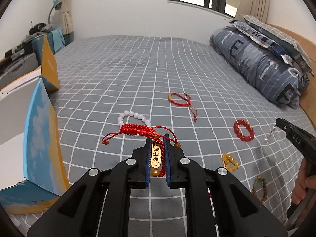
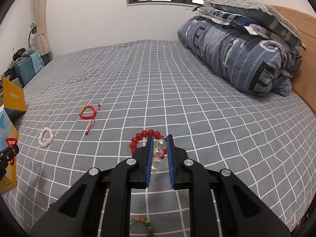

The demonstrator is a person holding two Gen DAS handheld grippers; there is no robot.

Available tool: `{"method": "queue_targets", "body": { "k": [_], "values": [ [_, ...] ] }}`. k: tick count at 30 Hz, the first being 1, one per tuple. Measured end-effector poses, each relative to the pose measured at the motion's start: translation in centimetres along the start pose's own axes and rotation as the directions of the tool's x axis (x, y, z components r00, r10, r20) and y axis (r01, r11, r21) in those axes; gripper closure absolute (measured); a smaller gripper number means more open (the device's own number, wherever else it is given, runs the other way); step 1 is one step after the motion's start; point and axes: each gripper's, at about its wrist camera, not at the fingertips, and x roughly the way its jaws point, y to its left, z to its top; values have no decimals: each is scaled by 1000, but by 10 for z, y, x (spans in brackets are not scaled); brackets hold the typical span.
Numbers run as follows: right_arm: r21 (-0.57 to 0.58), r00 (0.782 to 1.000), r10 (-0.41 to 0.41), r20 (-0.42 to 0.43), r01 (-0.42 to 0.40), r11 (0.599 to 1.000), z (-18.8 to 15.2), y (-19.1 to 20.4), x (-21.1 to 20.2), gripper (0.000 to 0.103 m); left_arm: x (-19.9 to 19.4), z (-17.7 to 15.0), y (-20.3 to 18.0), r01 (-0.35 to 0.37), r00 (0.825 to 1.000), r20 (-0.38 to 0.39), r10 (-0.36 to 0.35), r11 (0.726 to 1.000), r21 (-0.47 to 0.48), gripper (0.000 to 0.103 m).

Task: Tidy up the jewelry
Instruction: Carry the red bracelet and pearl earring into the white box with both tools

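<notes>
My left gripper (image 1: pixel 157 138) is shut on a red braided cord bracelet with a gold plate (image 1: pixel 157 154) and holds it above the bed, right of the open box (image 1: pixel 41 130). My right gripper (image 2: pixel 159 136) is shut on a clear pearl-like bead bracelet (image 2: pixel 159 154) just above the sheet, over a red bead bracelet (image 2: pixel 138 140). On the checked sheet lie a white bead bracelet (image 1: pixel 136 116), a second red cord bracelet (image 1: pixel 179 99), the red bead bracelet (image 1: pixel 244 130), a yellow bead bracelet (image 1: pixel 230 162) and a green-brown bead bracelet (image 1: pixel 259 189).
The open blue-and-orange cardboard box stands at the bed's left edge, also seen in the right wrist view (image 2: pixel 11 98). A folded quilt and pillows (image 2: pixel 246 45) fill the right side by the wooden headboard (image 2: pixel 304 45). A suitcase and clutter (image 1: pixel 37 41) stand left of the bed.
</notes>
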Motion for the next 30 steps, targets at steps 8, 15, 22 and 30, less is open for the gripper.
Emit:
{"method": "queue_targets", "body": {
  "k": [8,15,22,30],
  "values": [
    [1,1000,-7,-25,7,1000,8,15,-3,90,-10,9,3,-27,1000,11,27,1000,-5,92],
    [-16,999,19,-42,-20,1000,26,44,-13,90,-29,26,17,-21,1000,7,21,999,-24,92],
    [-76,997,69,-18,-70,995,53,101,-38,90,-57,52,56,-53,998,16,53,998,-36,92],
    [-174,982,188,-4,-186,967,72,193,-72,90,-105,62,134,-180,982,35,184,979,-96,92]
  ]
}}
